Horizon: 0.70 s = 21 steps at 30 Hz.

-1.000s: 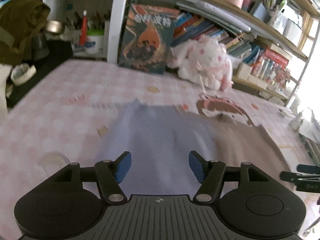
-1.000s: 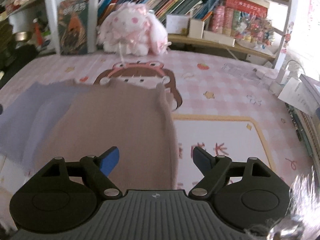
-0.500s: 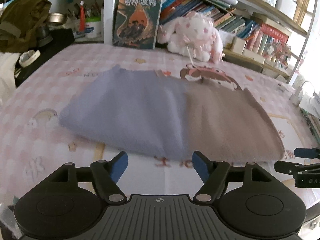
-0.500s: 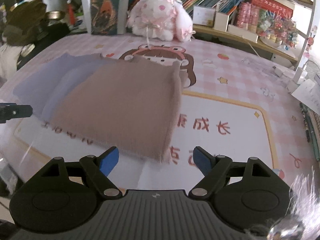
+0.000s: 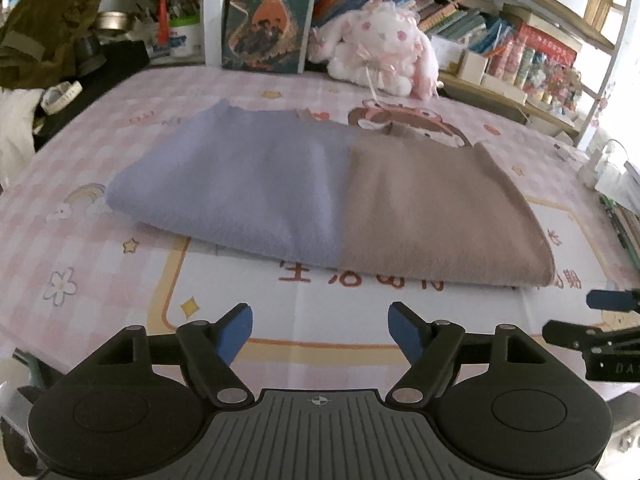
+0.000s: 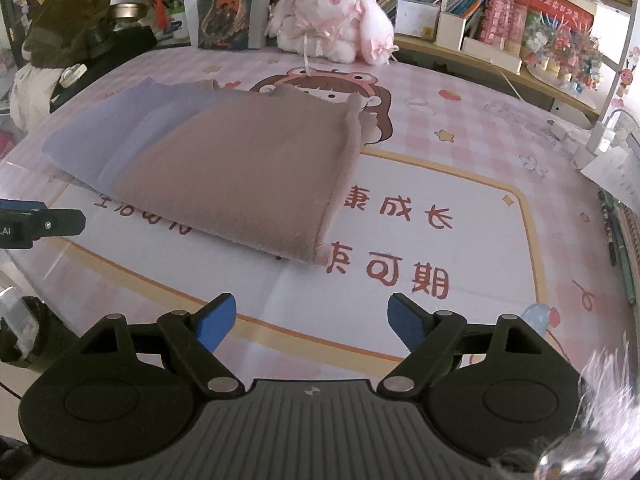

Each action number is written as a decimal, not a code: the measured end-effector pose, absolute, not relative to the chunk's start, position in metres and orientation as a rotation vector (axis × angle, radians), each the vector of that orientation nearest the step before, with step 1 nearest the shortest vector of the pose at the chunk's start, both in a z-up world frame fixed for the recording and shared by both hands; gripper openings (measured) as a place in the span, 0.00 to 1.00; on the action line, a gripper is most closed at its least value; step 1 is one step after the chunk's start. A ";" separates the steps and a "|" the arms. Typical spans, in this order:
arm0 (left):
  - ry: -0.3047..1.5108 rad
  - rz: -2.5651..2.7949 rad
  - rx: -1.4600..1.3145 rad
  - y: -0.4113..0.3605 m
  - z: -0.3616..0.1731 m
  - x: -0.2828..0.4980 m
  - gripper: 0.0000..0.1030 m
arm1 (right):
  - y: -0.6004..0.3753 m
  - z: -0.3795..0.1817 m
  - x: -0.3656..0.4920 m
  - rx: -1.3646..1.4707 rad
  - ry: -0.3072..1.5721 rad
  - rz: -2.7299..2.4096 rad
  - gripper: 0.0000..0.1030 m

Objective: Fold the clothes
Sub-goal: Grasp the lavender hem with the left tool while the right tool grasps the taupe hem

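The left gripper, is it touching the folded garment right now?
Apart. In the left wrist view, bare mat separates the left gripper from the folded garment.

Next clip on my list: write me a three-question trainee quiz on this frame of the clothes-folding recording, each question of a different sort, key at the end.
1. True or false: the left gripper is clamped on the folded garment.
2. Multiple choice: the garment's brown half lies nearer which gripper? A) left B) right
3. Fill in: behind the garment, against the shelf, sits a pink and white plush ____.

Key: 1. False: both grippers are open and empty, short of the garment, which lies flat on the pink mat. 2. B. 3. Rabbit.
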<state>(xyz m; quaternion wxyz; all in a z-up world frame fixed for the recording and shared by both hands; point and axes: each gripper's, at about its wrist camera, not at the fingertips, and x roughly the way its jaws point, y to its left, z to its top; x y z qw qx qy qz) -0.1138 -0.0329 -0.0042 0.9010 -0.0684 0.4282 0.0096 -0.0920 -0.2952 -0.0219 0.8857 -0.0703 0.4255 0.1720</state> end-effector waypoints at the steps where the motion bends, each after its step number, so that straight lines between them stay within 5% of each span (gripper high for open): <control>1: 0.902 0.006 -0.145 -0.031 -0.006 -0.113 0.75 | -0.294 -0.023 -0.092 -0.144 0.888 0.358 0.80; 21: 0.936 0.023 -0.549 0.070 -0.025 -0.082 0.74 | -0.254 -0.017 -0.061 -0.083 0.923 0.271 0.80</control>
